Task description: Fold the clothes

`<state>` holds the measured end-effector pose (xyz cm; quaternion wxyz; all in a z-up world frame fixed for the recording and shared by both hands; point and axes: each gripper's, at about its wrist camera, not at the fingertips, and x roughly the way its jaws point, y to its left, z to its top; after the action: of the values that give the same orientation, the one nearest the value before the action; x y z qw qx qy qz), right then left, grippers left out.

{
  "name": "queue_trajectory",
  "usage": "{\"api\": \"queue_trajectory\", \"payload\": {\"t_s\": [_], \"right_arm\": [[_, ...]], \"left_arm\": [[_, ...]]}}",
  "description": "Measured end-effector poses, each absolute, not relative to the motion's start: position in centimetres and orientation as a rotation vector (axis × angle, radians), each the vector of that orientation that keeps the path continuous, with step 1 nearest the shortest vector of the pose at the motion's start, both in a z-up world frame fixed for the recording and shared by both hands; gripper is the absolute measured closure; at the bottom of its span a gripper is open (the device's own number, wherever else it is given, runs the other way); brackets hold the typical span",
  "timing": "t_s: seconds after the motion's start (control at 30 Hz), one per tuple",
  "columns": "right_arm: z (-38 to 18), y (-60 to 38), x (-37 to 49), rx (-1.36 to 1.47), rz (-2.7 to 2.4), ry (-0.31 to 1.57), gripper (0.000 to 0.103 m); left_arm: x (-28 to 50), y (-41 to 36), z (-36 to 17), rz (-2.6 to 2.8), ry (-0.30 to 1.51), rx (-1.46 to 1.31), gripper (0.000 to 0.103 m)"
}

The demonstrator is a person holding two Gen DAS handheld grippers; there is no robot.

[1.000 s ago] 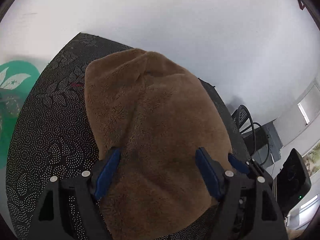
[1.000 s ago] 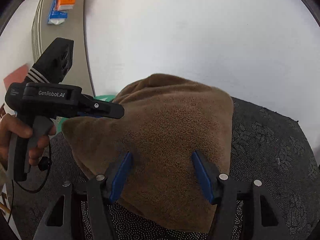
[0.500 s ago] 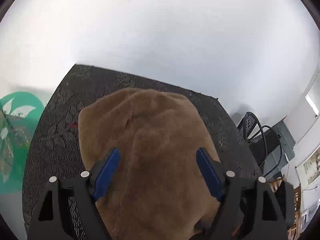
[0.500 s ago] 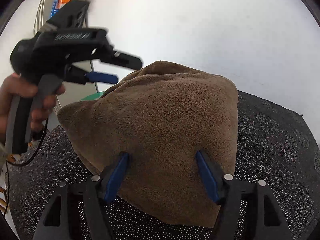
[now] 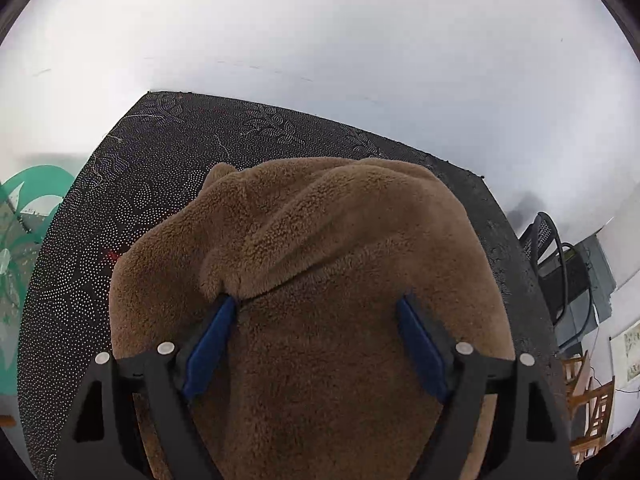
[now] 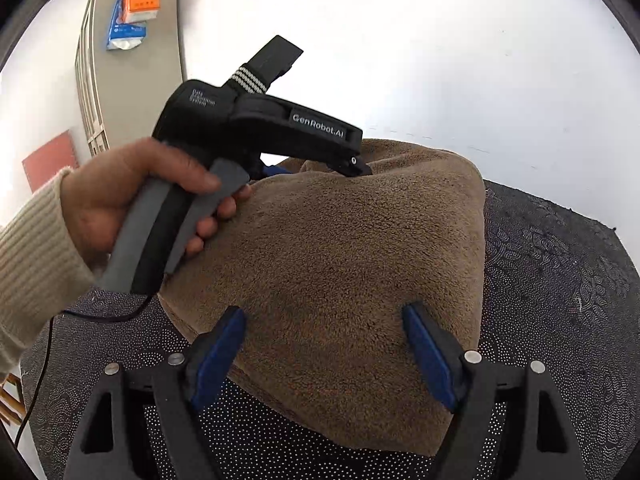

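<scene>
Pointing steeply down, the left gripper (image 5: 316,312) hangs over the brown fleece garment (image 5: 320,280), which lies bunched on the black dotted mat (image 5: 120,184) covering the worktop (image 5: 320,40). Its jaws stand wide and released; the left blue pad (image 5: 210,344) sits against a raised fold, gripping nothing. The person's left hand (image 6: 132,196), in a cream ribbed sleeve (image 6: 32,272), clasps the grey handle with the device angled over the garment's far edge. The right gripper (image 6: 322,316) tilts down over the near edge, its jaws opening with fleece between them, unpinched. Compared with a second ago, the left device has swung from beside the garment to over it, and a new fold has risen.
</scene>
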<state>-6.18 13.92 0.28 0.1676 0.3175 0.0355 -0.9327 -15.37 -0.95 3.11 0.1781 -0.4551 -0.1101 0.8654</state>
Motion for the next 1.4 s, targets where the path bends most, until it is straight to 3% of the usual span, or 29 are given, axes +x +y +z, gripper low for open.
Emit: {"api": "queue_trajectory", "payload": {"t_s": [0.27, 0.4, 0.6, 0.8, 0.93, 1.0, 1.4], "right_arm": [[3.2, 16.9, -3.8, 0.813, -2.742, -0.034, 0.02], [4.5, 21.2, -3.1, 0.771, -2.885, -0.089, 0.02], [4.6, 28.5, -1.8, 0.826, -2.971, -0.364, 0.02], [5.1, 33.4, 0.0, 0.762, -3.02, -0.461, 0.02], [5.7, 36.5, 1.5, 0.752, -3.025, -0.519, 0.02], [6.0, 38.0, 2.0, 0.741, -3.019, -0.548, 0.02], [5.9, 41.9, 3.5, 0.725, -3.138, -0.546, 0.02]], "left_arm": [[-12.5, -0.1, 6.6, 2.548, -0.29, -1.246, 0.018], [-8.6, 2.1, 8.5, 2.573, -0.177, -1.122, 0.013], [-4.5, 5.6, 9.0, 2.605, -0.003, -1.005, 0.011], [-2.3, 8.6, 9.2, 2.638, 0.048, -0.931, 0.011], [-1.2, 10.8, 9.3, 2.666, 0.034, -0.893, 0.008], [-0.8, 11.8, 9.2, 2.668, 0.025, -0.887, 0.0], [1.2, 17.2, 9.4, 2.695, 0.139, -0.879, 0.0]]}}
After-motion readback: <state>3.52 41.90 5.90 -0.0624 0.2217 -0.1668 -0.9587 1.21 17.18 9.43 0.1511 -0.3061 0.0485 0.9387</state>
